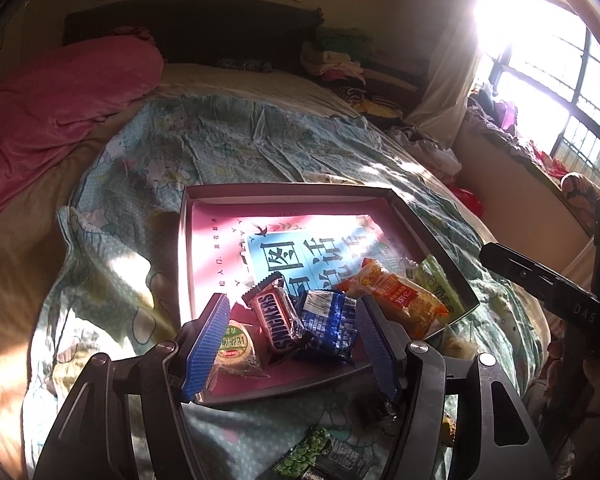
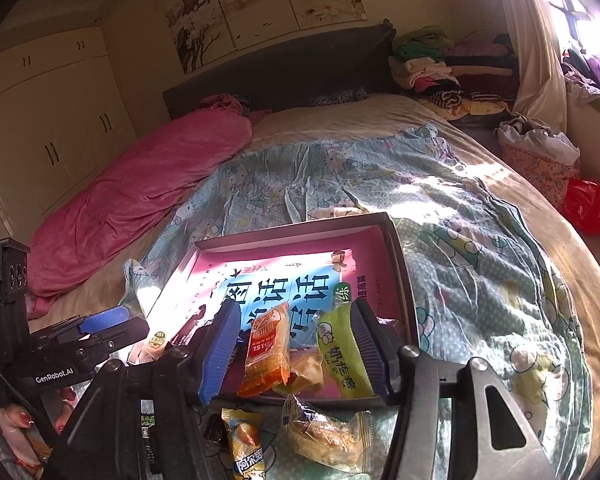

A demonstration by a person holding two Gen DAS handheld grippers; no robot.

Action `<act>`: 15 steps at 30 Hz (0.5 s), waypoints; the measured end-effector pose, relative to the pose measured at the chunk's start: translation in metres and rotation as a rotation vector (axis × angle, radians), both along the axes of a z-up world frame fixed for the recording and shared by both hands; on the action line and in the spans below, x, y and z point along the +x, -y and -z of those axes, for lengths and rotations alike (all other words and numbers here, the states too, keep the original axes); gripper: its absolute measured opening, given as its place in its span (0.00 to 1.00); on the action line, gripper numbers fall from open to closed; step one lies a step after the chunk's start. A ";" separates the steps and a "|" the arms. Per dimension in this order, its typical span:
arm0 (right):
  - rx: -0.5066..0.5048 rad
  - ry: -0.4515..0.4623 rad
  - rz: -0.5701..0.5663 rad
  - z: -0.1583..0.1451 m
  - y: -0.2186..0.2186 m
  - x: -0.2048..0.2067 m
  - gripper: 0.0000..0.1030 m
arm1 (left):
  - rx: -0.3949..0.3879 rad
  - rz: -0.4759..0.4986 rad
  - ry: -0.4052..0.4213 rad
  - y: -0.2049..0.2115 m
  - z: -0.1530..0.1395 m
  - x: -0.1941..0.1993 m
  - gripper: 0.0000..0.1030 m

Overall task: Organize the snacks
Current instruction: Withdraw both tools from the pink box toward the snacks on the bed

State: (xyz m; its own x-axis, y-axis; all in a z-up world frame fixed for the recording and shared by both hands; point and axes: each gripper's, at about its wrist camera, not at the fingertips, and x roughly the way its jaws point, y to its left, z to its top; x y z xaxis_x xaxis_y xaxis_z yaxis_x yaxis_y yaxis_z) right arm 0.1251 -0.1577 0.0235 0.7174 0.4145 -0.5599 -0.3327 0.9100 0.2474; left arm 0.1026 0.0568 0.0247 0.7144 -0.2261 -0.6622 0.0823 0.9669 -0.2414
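A shallow pink-lined box [image 1: 204,216] lies on the bed; it also shows in the right wrist view [image 2: 396,240]. In it lie a Snickers bar [image 1: 278,318], a blue packet [image 1: 330,326], a round cake packet [image 1: 234,346], an orange packet [image 1: 400,296] and a green packet [image 1: 436,276]. My left gripper [image 1: 290,340] is open and empty over the box's near corner. My right gripper [image 2: 294,346] is open and empty over the orange packet [image 2: 268,350] and green packet [image 2: 340,354]. On the quilt in front of the box lie a green pea packet [image 1: 316,454], a yellow candy packet [image 2: 244,442] and a clear pastry packet [image 2: 328,436].
The box sits on a Hello Kitty quilt [image 2: 460,240]. A pink blanket [image 2: 140,200] lies along the left side of the bed. Piled clothes [image 2: 440,64] sit by the headboard, and a red bag [image 2: 588,204] lies on the floor at right. The window [image 1: 560,72] glares.
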 end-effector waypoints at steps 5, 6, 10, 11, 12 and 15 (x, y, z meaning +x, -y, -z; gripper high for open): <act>-0.007 0.002 -0.004 -0.001 0.002 -0.006 0.56 | -0.012 0.005 -0.014 0.000 0.002 -0.003 0.66; -0.009 0.003 -0.006 -0.001 0.001 -0.007 0.56 | -0.014 0.005 -0.016 0.000 0.003 -0.003 0.66; -0.030 0.002 -0.017 0.001 -0.001 -0.012 0.56 | -0.017 0.004 -0.028 0.000 0.004 -0.005 0.66; -0.037 0.000 -0.019 0.002 -0.001 -0.014 0.56 | -0.018 0.004 -0.029 0.000 0.004 -0.006 0.66; -0.043 -0.003 -0.020 0.004 -0.001 -0.015 0.56 | -0.019 0.004 -0.030 0.000 0.005 -0.007 0.66; -0.044 -0.018 -0.033 0.007 -0.002 -0.019 0.56 | -0.015 0.011 -0.035 0.002 0.005 -0.011 0.66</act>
State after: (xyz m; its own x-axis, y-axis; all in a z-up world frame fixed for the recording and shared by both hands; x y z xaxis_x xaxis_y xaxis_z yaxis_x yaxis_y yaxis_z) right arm 0.1056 -0.1560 0.0162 0.6938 0.4122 -0.5906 -0.3582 0.9089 0.2136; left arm 0.0918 0.0544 0.0200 0.6885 -0.2439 -0.6830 0.0845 0.9623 -0.2585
